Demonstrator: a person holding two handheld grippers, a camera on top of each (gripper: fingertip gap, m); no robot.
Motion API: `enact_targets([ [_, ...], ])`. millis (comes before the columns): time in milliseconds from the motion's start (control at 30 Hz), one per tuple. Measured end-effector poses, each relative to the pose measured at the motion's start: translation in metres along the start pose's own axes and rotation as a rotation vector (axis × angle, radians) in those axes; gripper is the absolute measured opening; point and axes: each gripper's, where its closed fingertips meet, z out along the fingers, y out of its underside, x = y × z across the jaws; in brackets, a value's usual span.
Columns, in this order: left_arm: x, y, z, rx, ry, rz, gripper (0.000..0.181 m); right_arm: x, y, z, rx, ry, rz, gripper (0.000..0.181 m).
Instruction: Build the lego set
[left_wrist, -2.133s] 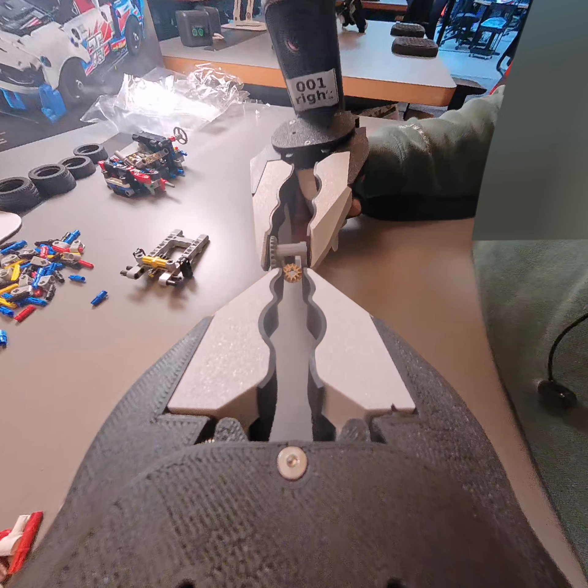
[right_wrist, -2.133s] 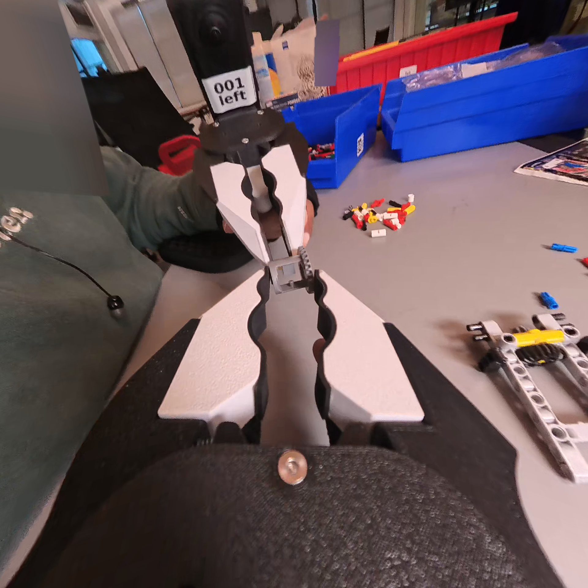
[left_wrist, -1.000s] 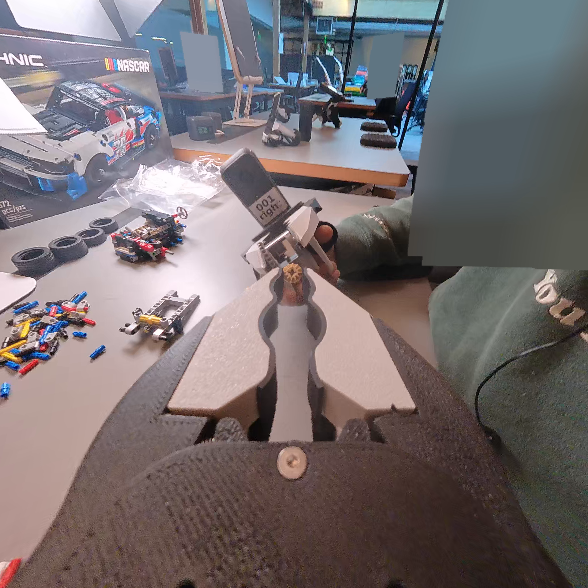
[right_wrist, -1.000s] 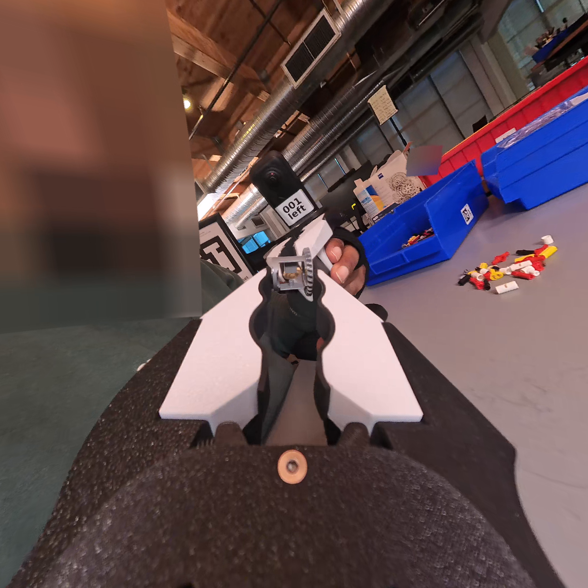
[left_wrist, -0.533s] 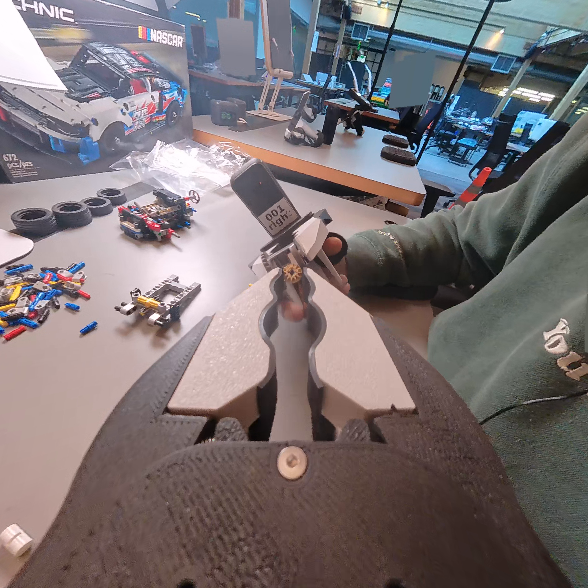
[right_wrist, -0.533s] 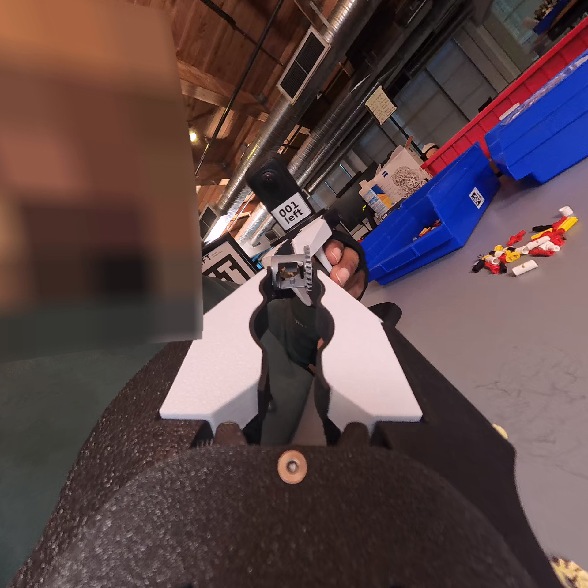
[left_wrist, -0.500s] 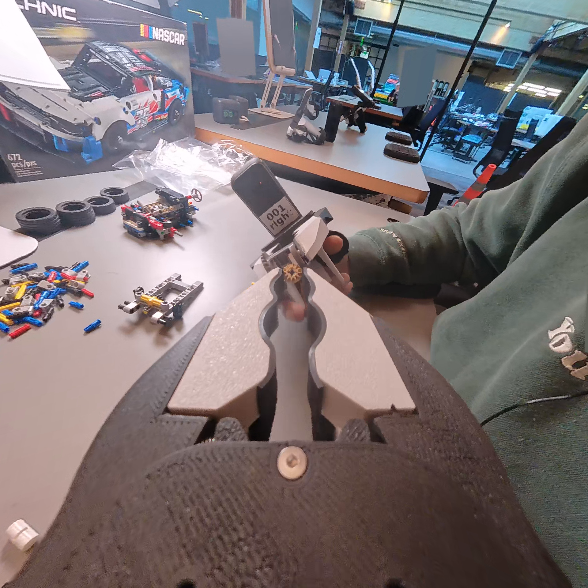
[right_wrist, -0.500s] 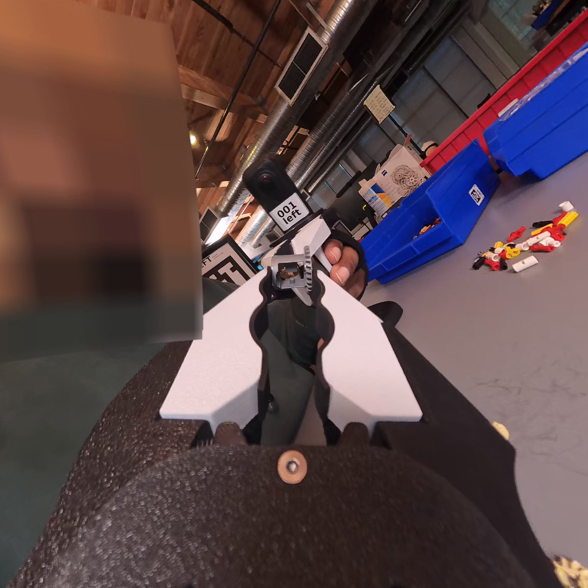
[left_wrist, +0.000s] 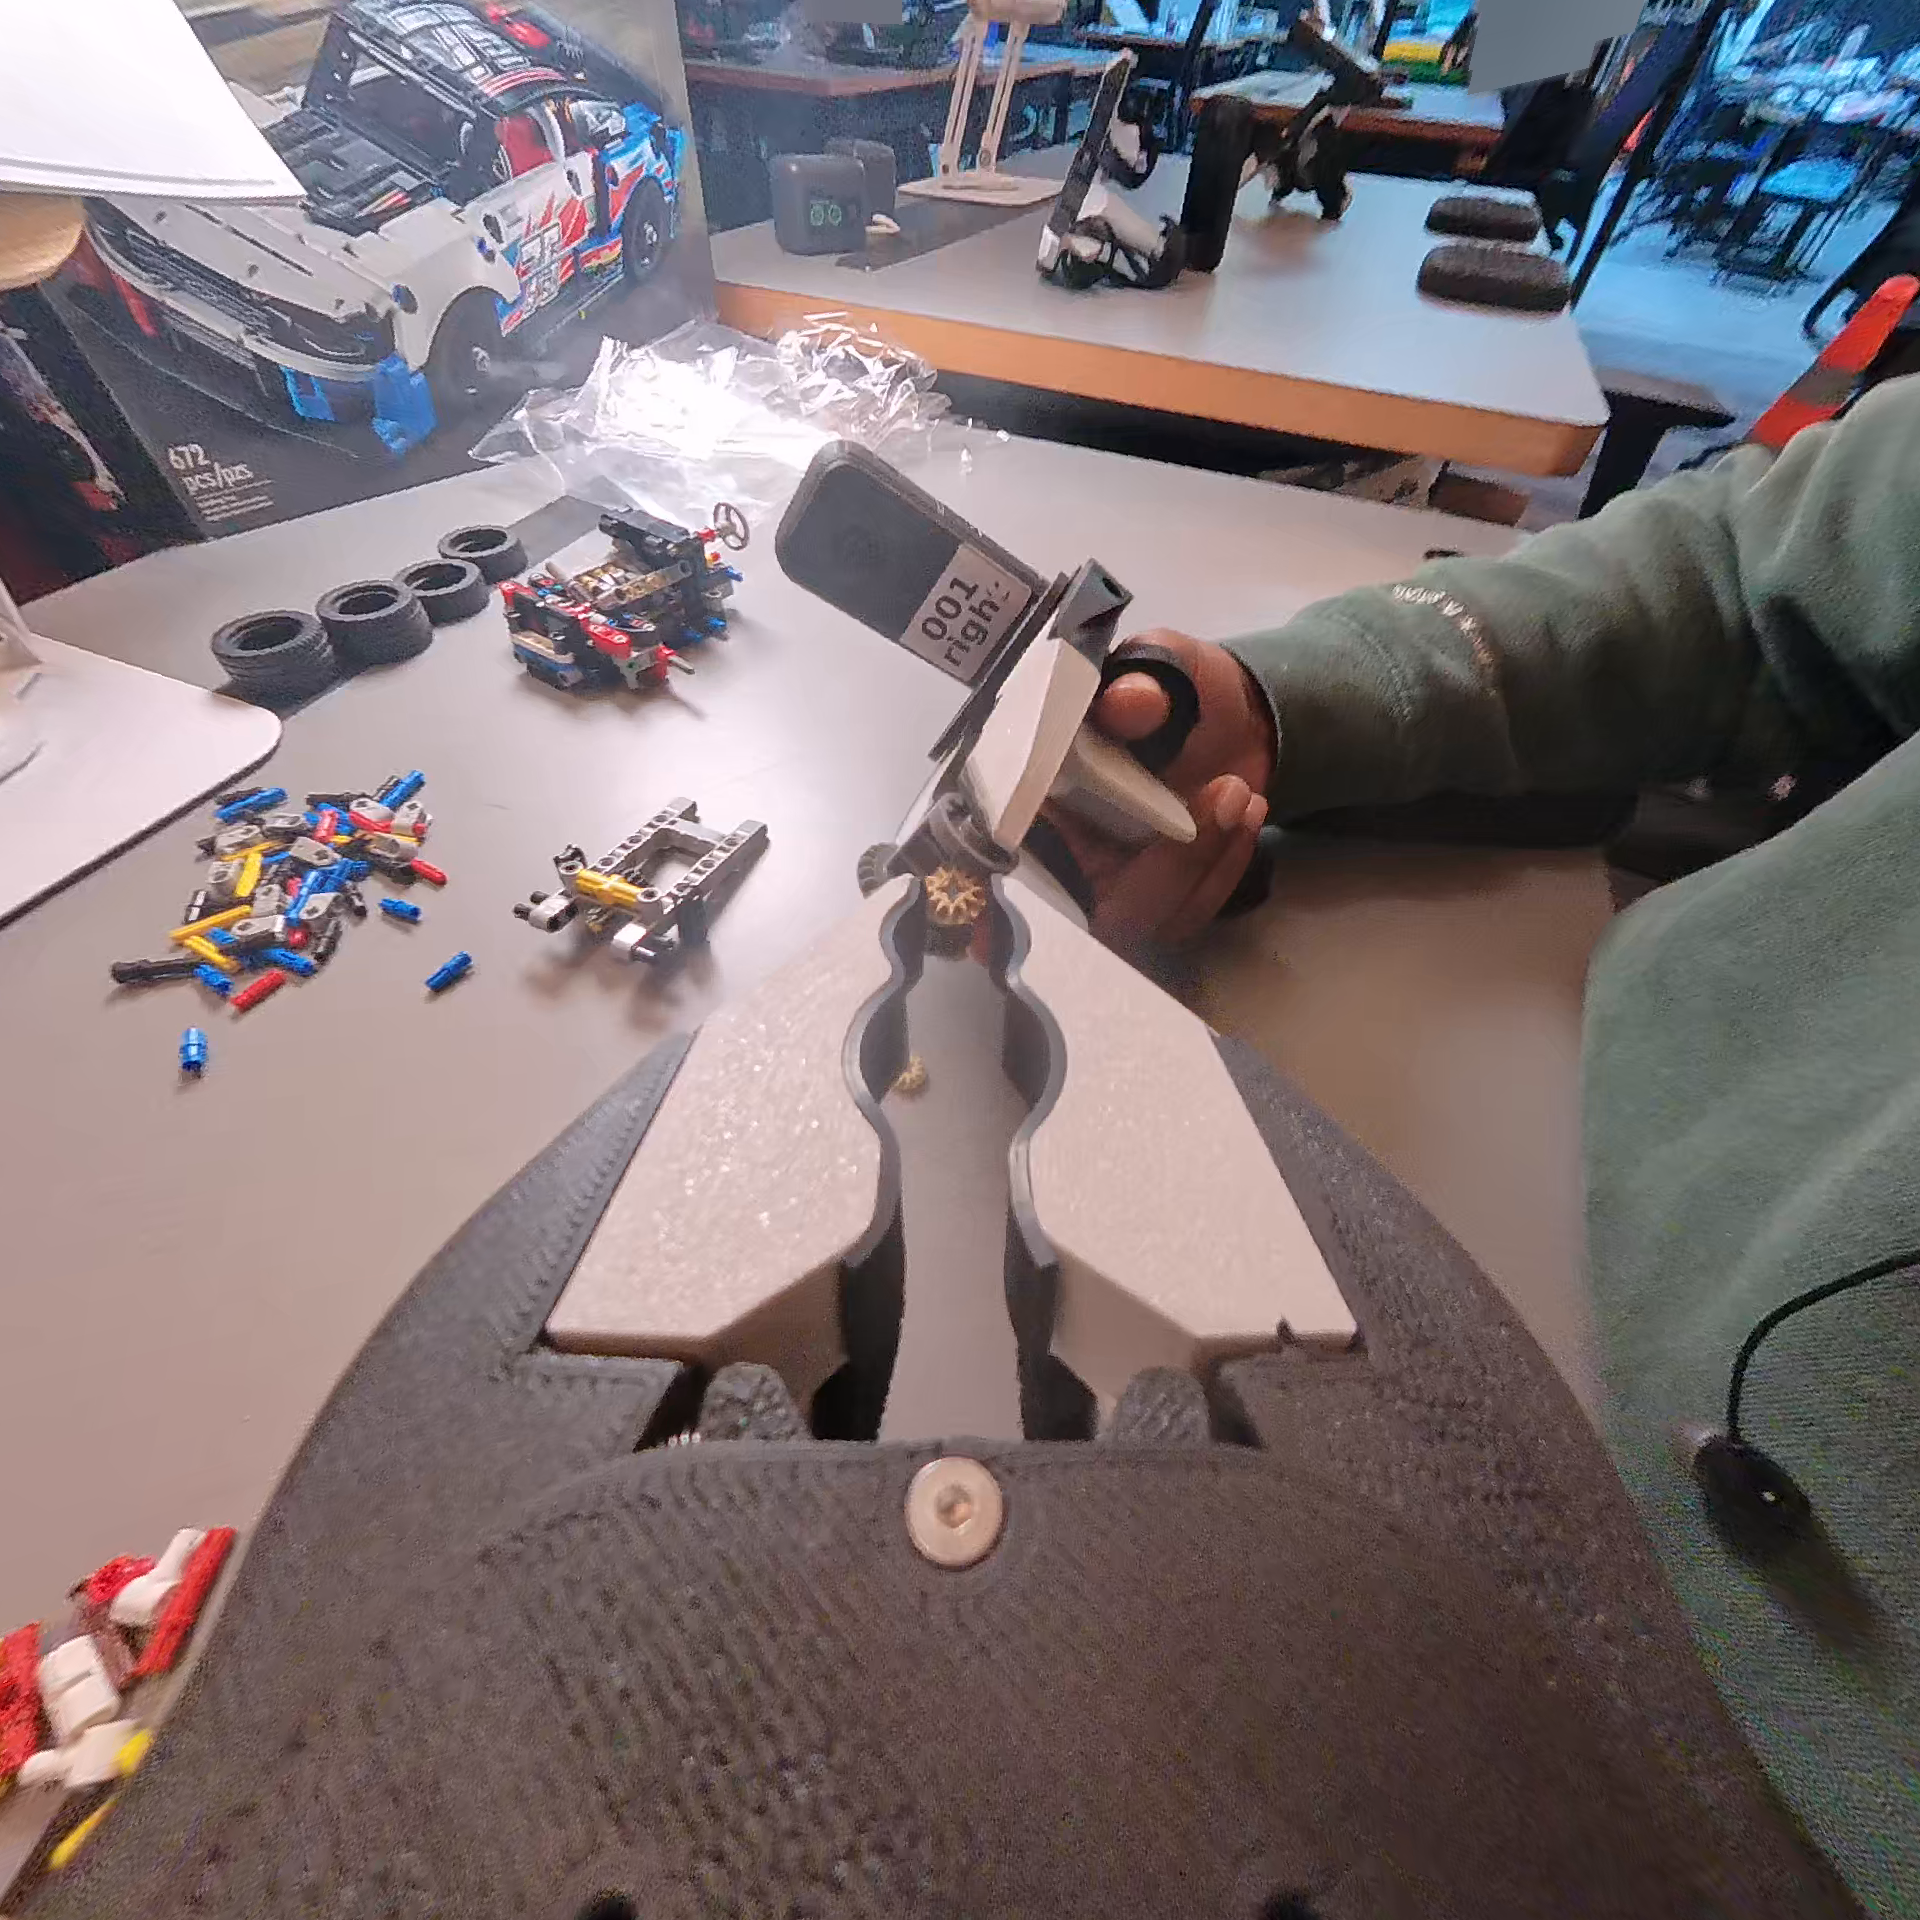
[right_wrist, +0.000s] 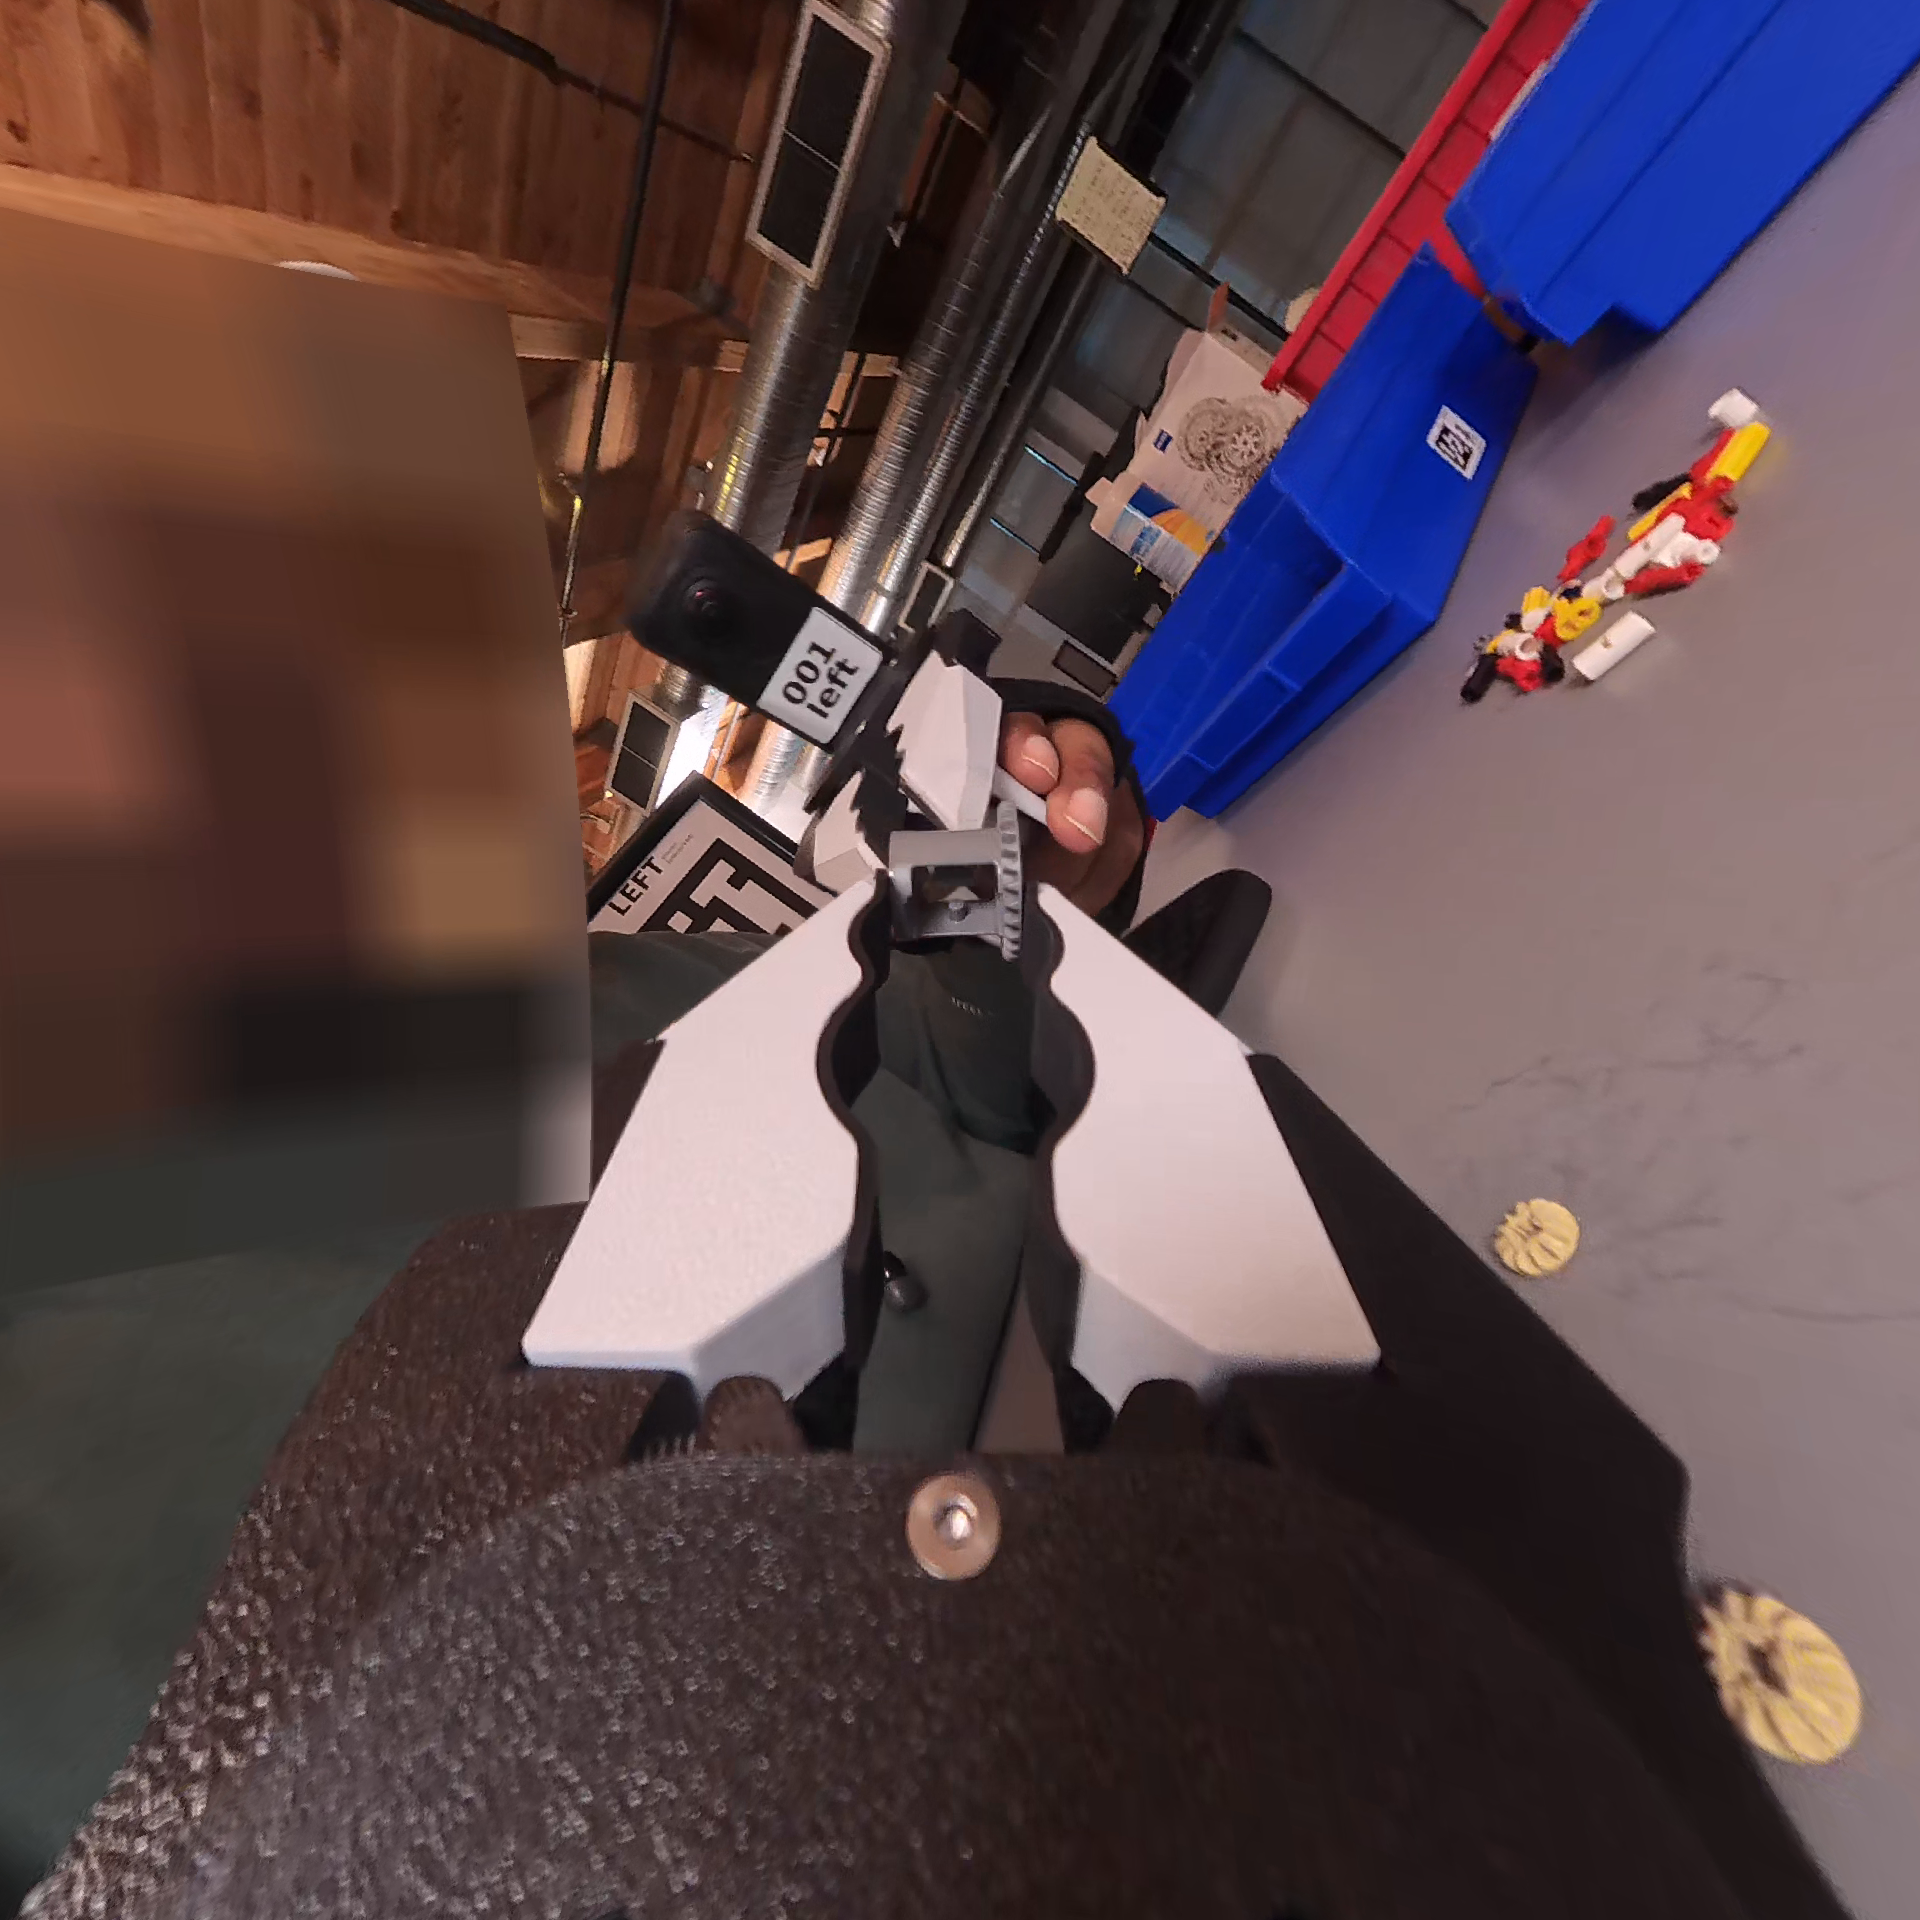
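The left claw (left_wrist: 951, 914) pinches a tiny, slippery tan gear (left_wrist: 952, 891); the right claw (right_wrist: 951, 914) clamps the stiff grey housing (right_wrist: 954, 883) by its flat sides.

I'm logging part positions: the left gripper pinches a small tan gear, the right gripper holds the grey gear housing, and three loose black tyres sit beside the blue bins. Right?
Not quite. The left gripper does pinch the tan gear and the right gripper holds the grey gear housing, but the left wrist view shows the three black tyres lined up in front of the set's box, not beside any blue bins.
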Motion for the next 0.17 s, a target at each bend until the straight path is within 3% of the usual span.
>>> enact_targets([
  [167, 0.0006, 0.0108, 0.0030, -0.064, -0.025, 0.092, 0.009, 0.0092, 0.0072, -0.0031, -0.057, 0.040, 0.026, 0.023],
])
